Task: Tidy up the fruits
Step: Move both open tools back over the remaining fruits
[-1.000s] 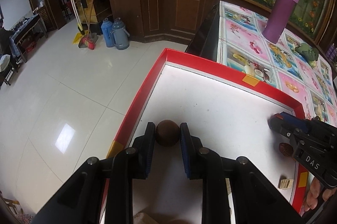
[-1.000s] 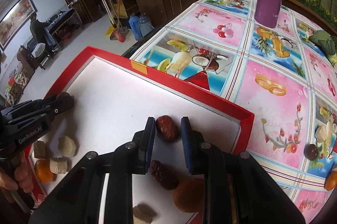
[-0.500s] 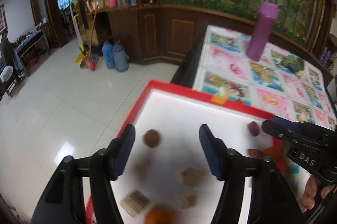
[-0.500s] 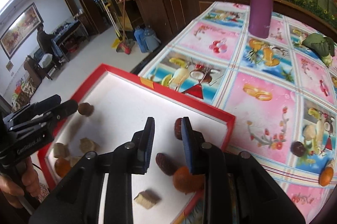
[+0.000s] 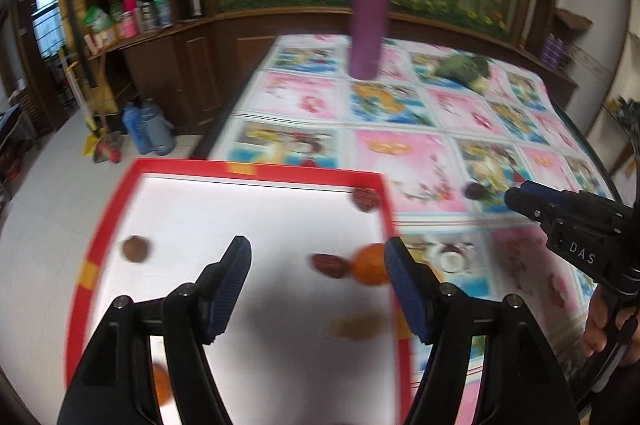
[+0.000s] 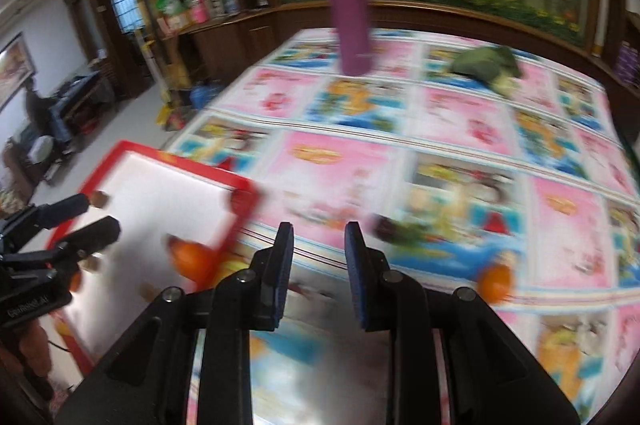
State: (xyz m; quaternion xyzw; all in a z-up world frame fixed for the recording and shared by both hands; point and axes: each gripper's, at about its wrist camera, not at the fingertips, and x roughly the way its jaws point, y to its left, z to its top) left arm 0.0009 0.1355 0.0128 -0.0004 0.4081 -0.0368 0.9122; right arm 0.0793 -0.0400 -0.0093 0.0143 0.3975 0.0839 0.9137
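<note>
Fruits in a red-rimmed, white-floored rectangular tray (image 5: 108,209): small round brown fruit (image 5: 135,248) near the left rim; dark red wrinkled date (image 5: 329,265) touching a round orange fruit (image 5: 371,264) by the right rim; second dark red date (image 5: 365,198) in the far right corner. All blurred. Two more fruits outside the tray, on the glossy tablecloth with pink and blue printed panels (image 6: 460,129): a dark purple round one (image 5: 474,190) and a small orange one (image 6: 495,282), well apart from the tray.

Left gripper (image 5: 318,283), black with blue pads, above the tray floor, jaws just opened and standing wide, nothing between them; brown fruit off to its left, date and orange fruit just inside the right finger in the left wrist view.

Right gripper (image 6: 319,267) over the tablecloth beyond the tray's right rim, jaws narrowly parted, empty; orange fruit on the cloth to its right, dark one ahead.

Tall purple cylindrical bottle (image 5: 370,19) upright at the far side of the table.
</note>
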